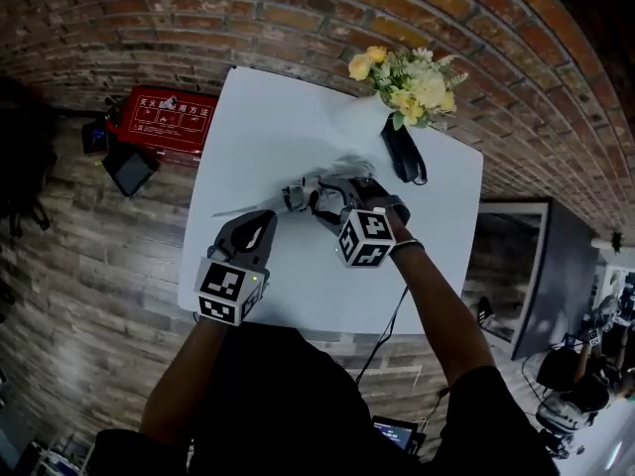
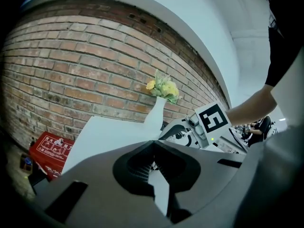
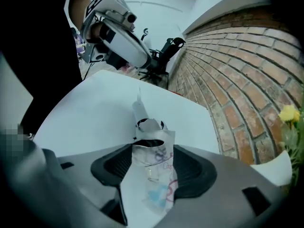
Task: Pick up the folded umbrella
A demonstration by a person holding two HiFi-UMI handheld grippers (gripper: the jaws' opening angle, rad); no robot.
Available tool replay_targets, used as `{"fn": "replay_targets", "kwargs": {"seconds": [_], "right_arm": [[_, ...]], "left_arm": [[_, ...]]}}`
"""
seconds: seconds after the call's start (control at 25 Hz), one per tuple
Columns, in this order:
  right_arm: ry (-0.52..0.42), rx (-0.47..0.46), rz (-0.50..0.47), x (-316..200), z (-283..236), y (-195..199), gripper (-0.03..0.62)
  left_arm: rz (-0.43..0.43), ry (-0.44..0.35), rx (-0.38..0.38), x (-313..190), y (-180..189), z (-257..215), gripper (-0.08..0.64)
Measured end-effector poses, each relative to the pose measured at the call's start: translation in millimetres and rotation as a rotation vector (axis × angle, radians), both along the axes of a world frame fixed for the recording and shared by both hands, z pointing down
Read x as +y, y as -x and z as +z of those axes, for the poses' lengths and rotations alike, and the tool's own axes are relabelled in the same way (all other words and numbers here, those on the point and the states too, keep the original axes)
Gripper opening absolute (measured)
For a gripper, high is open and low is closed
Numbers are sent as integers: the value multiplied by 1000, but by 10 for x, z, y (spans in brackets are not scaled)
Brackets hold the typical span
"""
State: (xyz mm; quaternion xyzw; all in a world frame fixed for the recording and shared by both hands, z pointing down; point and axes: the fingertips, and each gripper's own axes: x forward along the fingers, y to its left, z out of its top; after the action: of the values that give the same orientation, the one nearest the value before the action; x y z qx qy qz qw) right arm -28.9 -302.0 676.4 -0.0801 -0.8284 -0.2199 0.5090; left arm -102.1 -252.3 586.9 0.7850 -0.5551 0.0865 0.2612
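The folded umbrella (image 1: pixel 301 194), pale grey-white with a coloured print, lies across the middle of the white table (image 1: pixel 268 117). My right gripper (image 1: pixel 332 198) points steeply down over its right end. In the right gripper view the umbrella (image 3: pixel 153 172) lies lengthwise between the spread jaws of that gripper (image 3: pixel 152 148), and its thin end (image 3: pixel 139 109) reaches out past them onto the table; I see no pad pressing on it. My left gripper (image 1: pixel 264 218) hovers just left of the umbrella with its jaws together and nothing in them (image 2: pixel 153 147).
A white vase (image 1: pixel 363 119) with yellow flowers (image 1: pixel 407 79) stands at the table's far right by the brick wall. A black sleeve-like item (image 1: pixel 402 155) lies beside it. A red box (image 1: pixel 164 117) sits on the floor to the left.
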Motion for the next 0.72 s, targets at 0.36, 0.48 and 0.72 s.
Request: {"fn": "replay_targets", "kwargs": {"seconds": [0.36, 0.48, 0.72], "right_arm": [[5, 131, -159, 52, 242, 145, 322], [25, 178, -186, 58, 317, 146, 324], [47, 256, -219, 35, 430, 155, 322]], "left_arm": [[-57, 24, -4, 90, 220, 93, 14], [-74, 25, -3, 100, 287, 104, 14], [-101, 23, 5, 126, 393, 102, 14]]}}
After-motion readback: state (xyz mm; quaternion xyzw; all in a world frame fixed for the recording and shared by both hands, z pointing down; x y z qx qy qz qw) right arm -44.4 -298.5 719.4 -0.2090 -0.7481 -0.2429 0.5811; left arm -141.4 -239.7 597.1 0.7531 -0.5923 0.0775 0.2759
